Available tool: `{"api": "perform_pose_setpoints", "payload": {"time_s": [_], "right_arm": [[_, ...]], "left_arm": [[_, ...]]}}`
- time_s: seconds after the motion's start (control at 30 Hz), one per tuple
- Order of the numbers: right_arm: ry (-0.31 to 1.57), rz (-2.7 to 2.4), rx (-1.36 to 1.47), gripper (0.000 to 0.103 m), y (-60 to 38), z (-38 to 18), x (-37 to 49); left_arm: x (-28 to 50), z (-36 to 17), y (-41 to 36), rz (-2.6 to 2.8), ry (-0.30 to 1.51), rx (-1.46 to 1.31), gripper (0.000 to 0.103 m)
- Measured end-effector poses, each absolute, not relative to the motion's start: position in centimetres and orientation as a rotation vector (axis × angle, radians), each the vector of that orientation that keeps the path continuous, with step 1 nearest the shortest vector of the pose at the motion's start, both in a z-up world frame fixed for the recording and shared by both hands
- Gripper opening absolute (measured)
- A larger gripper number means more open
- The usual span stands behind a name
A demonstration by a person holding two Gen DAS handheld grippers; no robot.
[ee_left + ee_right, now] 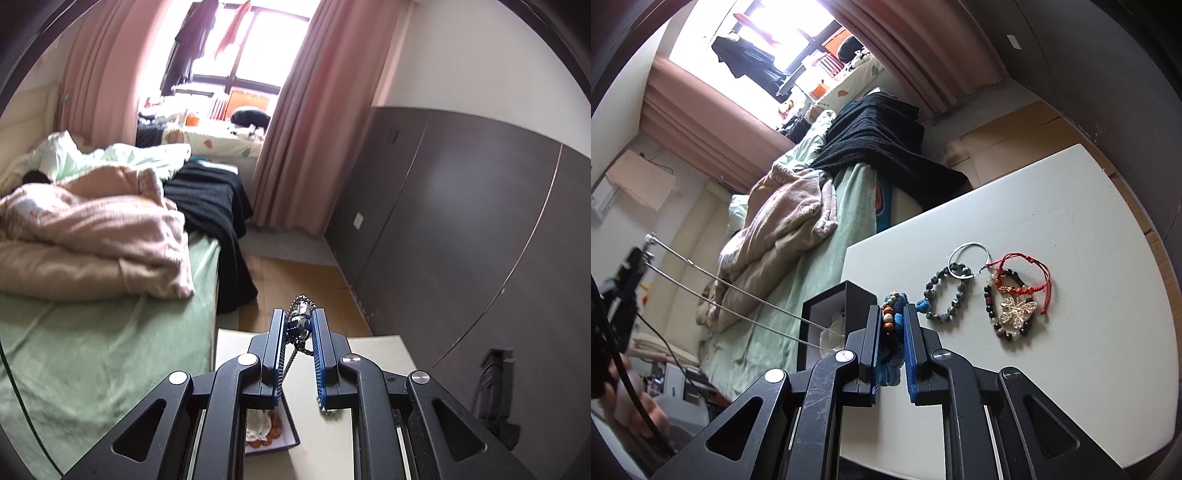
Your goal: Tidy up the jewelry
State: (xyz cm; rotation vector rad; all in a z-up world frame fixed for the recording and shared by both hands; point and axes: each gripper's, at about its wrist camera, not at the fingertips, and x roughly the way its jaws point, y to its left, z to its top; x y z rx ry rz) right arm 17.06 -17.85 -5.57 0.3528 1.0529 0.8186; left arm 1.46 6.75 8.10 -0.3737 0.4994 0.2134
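My left gripper [300,320] is shut on a silver ball-chain necklace [302,322], held above the white table [373,354]; its chain hangs down between the fingers. A black jewelry box [275,434] with orange beads inside sits below it. In the right wrist view my right gripper [891,310] is shut on a blue and orange beaded bracelet [892,314] next to the black box [831,306]. The silver chain [746,295] stretches taut from the box toward the left gripper [631,266].
On the white table [1052,206] lie a grey bead bracelet [947,291], a silver ring hoop [971,258], a red cord bracelet [1030,277], a dark bead bracelet with a gold butterfly brooch [1015,310]. A bed with blankets [92,236] is left; a dark wall panel [480,221] is right.
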Motion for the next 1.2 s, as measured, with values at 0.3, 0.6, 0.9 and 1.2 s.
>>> {"api": "perform_pose_setpoints", "payload": {"time_s": [0.3, 0.6, 0.9, 1.2], "right_arm": [[1.028, 0.831, 0.345, 0.013, -17.5, -5.3, 16.5], [0.97, 0.877, 0.294, 0.013, -15.8, -4.7, 15.2], [0.94, 0.964, 0.332, 0.013, -13.3, -4.6, 14.4], [0.985, 1.124, 0.401, 0.014, -8.4, -5.3, 13.4]], "left_arm": [[2.6, 0.8, 7.6, 0.169, 0.631, -0.47, 0.014], [3.7, -3.7, 9.2, 0.175, 0.794, -0.562, 0.015], [2.2, -2.9, 11.6, 0.195, 0.744, -0.63, 0.057], [0.9, -2.7, 13.8, 0.268, 0.703, -0.681, 0.057]]}}
